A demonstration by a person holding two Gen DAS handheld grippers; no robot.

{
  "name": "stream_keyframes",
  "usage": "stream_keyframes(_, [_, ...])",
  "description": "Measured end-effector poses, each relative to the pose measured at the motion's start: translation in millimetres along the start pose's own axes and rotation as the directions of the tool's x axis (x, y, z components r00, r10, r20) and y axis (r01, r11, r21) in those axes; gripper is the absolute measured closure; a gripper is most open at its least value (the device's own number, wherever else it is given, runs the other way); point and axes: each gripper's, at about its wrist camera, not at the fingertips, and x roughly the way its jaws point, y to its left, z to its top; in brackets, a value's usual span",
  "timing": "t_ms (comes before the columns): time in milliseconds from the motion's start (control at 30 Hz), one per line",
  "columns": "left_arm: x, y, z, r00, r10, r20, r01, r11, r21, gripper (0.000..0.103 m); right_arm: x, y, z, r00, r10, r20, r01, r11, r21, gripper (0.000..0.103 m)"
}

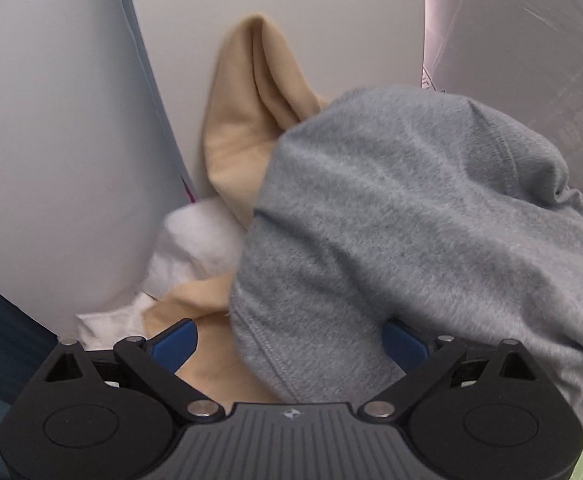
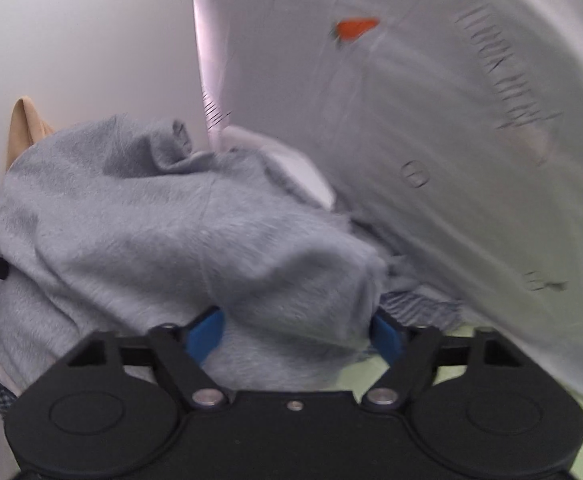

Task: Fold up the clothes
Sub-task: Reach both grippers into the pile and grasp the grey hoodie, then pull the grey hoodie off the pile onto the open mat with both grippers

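The right gripper (image 2: pixel 296 334) stood with its blue fingers (image 2: pixel 205 334) apart and a bulge of grey fleece garment (image 2: pixel 179 224) filling the gap between them; the blur made it hard to say whether the pads pressed the cloth or only flanked it. The left gripper (image 1: pixel 287 344) was spread wide, one blue finger (image 1: pixel 175 344) bare over beige cloth, the other half buried under the grey fleece garment (image 1: pixel 411 216), which draped over that side without being pinched.

The grey garment lay heaped on a pile, on top of a beige garment (image 1: pixel 247 128) whose fold rose up behind it, with white cloth (image 1: pixel 195 240) beside and below. A white wall (image 1: pixel 311 40) stood behind the pile. To the right hung a pale sheet printed with small orange carrots (image 2: pixel 355 28), close against the grey heap. A light green surface (image 2: pixel 371 376) showed under the right gripper.
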Motion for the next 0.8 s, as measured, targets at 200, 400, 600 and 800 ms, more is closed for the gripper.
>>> stream_keyframes(200, [5.2,7.6,-4.6,0.989,-0.145,-0.033,0.143,0.987,-0.066,0.041,2.3,3.7,-10.3,0.995,0.097,0.010,-0.097,0.995,0.027,0.079])
stream_keyframes(400, [-19.9,-13.0,-5.3,0.985,-0.171,-0.012,0.171,0.985,-0.007,0.103,-29.6,9.1,-16.9,0.991,0.020,0.135,-0.021,1.000,0.007,0.098])
stream_keyframes(600, [-74.1,-34.1,-21.8,0.969,-0.239,0.063,0.229,0.965,0.131,0.103,-86.6,-10.4,-29.5,0.968,-0.032,0.248,0.017,0.998,0.065,0.098])
stream_keyframes(800, [-110.2,-29.0,-46.4,0.958,-0.276,0.084,0.266,0.958,0.107,0.103,-133.7,-8.2,-58.3,0.949,-0.101,0.298,0.081,0.993,0.081,0.098])
